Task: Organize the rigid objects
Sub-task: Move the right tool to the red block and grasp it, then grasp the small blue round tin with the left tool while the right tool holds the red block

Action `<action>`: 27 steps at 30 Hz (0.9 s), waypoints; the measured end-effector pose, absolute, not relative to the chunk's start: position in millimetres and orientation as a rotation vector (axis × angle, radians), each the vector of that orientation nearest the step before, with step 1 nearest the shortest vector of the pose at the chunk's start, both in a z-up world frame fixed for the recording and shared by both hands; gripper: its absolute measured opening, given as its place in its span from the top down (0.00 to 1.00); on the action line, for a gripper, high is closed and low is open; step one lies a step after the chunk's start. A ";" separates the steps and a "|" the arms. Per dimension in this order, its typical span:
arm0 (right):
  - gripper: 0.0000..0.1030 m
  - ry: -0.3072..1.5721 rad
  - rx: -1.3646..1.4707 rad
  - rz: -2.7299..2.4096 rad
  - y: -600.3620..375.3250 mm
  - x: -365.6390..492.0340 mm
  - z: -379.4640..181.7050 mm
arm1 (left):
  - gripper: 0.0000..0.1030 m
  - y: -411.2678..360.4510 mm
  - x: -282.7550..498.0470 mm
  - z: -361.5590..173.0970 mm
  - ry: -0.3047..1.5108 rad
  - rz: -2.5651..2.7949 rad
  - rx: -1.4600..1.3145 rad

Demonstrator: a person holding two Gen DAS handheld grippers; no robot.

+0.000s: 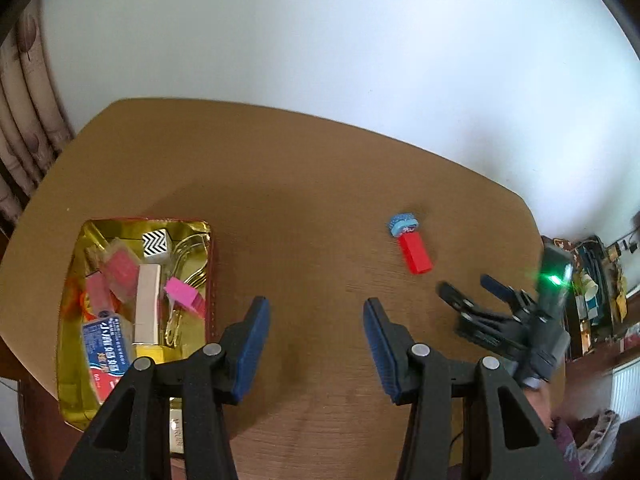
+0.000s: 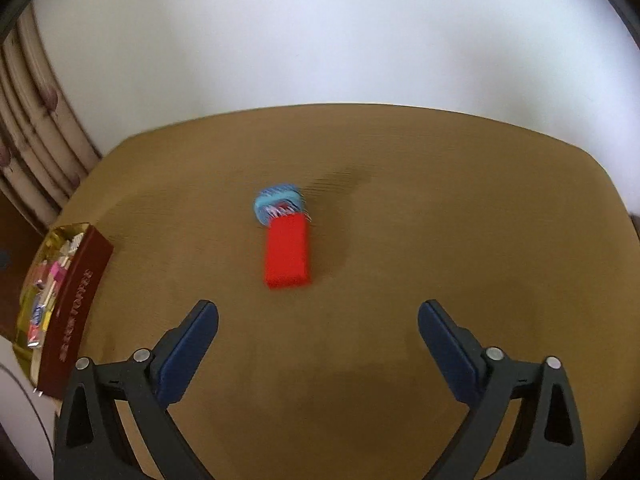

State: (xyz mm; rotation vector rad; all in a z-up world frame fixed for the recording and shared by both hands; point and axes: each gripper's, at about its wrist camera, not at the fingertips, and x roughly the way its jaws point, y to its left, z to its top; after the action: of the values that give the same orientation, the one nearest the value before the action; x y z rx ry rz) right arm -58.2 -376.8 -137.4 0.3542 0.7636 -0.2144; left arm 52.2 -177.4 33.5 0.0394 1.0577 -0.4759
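A red block [image 2: 288,256] lies on the brown table [image 2: 440,208], with a small blue bristled piece [image 2: 276,202] touching its far end. My right gripper [image 2: 318,308] hovers just short of the block, jaws open wide with nothing between them. In the left wrist view the same block [image 1: 416,254] and blue piece [image 1: 403,225] sit right of centre, with the right gripper [image 1: 466,284] beside them. My left gripper [image 1: 316,308] stands open and empty over bare table. To its left, a gold-lined box [image 1: 68,392] holds a zigzag cube [image 1: 157,243], a pink block [image 1: 185,293] and a cream bar [image 1: 147,304].
The box's dark red side wall [image 2: 76,308] stands at the table's left edge. A curtain [image 1: 24,120] hangs at far left, with a white wall behind the table. Cluttered shelves [image 1: 592,292] and a radiator [image 1: 626,392] are at the right.
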 end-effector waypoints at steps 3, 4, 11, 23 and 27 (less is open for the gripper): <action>0.21 0.804 0.353 -0.218 -381.2 -35.9 -143.6 | 0.52 -184.7 61.6 26.0 1.070 -0.457 0.069; 0.23 0.823 0.346 -0.218 -381.9 -28.8 -146.0 | 0.52 -185.1 64.2 24.2 1.071 -0.454 0.078; 0.71 0.865 0.312 -0.209 -395.0 -35.3 -150.4 | 0.52 -204.5 72.2 9.7 1.074 -0.465 0.153; 0.73 0.769 0.424 -0.393 -470.3 -168.0 -160.3 | 0.52 -290.3 84.4 -23.1 1.029 -0.682 0.418; 0.73 0.760 0.460 -0.443 -486.7 -200.1 -175.4 | 0.52 -321.2 90.7 -29.3 0.939 -0.746 0.535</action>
State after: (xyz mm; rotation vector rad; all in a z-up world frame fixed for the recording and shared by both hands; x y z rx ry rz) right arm -200.1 -486.7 -175.4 0.4599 0.7601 -0.4429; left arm 90.7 -321.2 -29.3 0.5347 0.9392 -0.7456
